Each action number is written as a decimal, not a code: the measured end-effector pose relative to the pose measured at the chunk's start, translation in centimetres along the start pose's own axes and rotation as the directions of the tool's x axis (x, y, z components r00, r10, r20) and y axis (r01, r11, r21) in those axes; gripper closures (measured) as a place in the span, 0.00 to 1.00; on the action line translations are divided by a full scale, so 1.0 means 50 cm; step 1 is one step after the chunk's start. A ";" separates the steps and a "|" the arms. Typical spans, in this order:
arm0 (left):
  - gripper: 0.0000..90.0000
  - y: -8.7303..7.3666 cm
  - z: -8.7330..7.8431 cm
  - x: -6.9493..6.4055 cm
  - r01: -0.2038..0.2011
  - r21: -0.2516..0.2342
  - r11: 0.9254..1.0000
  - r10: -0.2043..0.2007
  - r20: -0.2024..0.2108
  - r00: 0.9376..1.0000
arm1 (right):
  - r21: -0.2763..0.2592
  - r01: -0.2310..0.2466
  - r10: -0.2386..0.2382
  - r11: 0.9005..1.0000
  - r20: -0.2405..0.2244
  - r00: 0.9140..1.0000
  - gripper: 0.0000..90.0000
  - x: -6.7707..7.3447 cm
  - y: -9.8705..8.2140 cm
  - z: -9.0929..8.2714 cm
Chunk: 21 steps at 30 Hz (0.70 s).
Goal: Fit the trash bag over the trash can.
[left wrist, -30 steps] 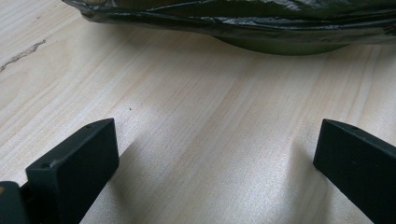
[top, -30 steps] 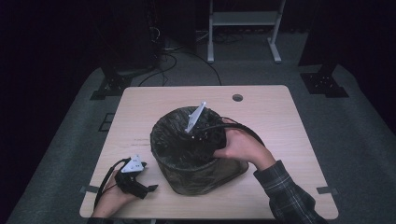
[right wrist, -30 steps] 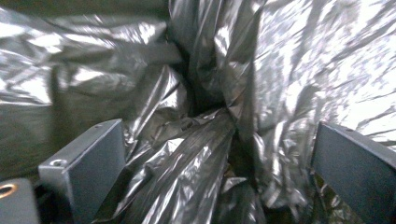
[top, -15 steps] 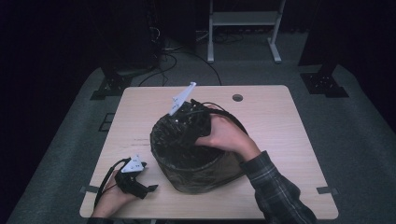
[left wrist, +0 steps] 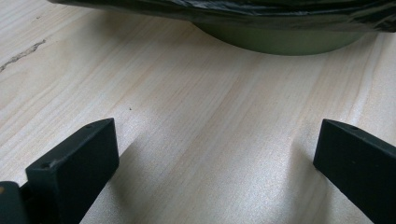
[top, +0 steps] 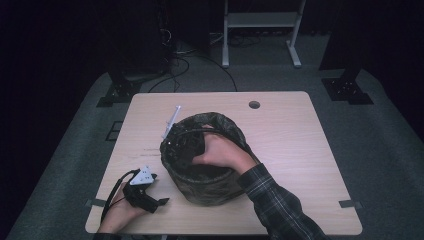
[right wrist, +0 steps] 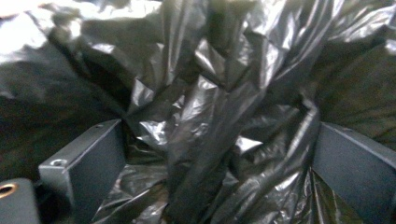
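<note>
A round olive bin (top: 210, 187) lined with a black plastic bag (top: 220, 122) stands in the middle of the wooden table (top: 300, 150). My right gripper (top: 182, 145) is down inside the bin's mouth at its left rim, with its grey plate poking out over that rim. In the right gripper view its jaws stand wide apart, and crumpled bag film (right wrist: 210, 93) bunches between them without being clamped. My left gripper (top: 161, 201) lies on the table at the front left, pointing toward the bin. It (left wrist: 217, 154) is open on bare wood, with the bin's base (left wrist: 280, 42) just ahead.
A cable hole (top: 254, 104) sits near the table's far edge. Tape strips (top: 350, 203) mark the front corners. A white stand (top: 260, 20) and black floor bases (top: 345, 87) lie beyond the table.
The right hand carried its gripper leftward across the bin's mouth to the left rim, its grey plate tilting left. The left gripper stayed put.
</note>
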<state>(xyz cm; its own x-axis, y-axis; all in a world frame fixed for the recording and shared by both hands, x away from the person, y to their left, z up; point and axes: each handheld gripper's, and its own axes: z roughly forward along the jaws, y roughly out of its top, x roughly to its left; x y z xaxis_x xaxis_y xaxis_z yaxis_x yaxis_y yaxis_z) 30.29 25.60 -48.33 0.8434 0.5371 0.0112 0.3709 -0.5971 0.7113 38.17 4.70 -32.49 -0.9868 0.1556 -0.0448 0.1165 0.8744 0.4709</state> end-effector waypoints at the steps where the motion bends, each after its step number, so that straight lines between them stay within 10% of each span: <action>1: 0.00 0.000 0.000 0.000 0.000 0.000 1.000 0.000 0.000 1.000 | 0.015 0.000 0.000 1.000 0.000 1.000 0.03 -0.001 0.000 0.004; 9: 0.00 0.000 0.000 0.000 0.000 0.000 1.000 0.000 0.000 1.000 | 0.067 0.005 -0.004 0.998 -0.004 1.000 0.03 0.002 -0.002 0.017; 21: 0.00 0.000 0.000 0.000 0.000 0.000 1.000 0.000 0.000 1.000 | -0.100 -0.030 0.029 0.995 -0.011 1.000 0.03 -0.006 -0.015 -0.069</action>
<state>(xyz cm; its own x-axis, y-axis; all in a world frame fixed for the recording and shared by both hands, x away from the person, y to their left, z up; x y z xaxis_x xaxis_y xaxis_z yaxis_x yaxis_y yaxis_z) 30.30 25.59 -48.33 0.8435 0.5370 0.0109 0.3708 -0.5969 0.7115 37.99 2.42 -29.78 -0.9842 0.1758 -0.0217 0.1340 0.8193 0.5575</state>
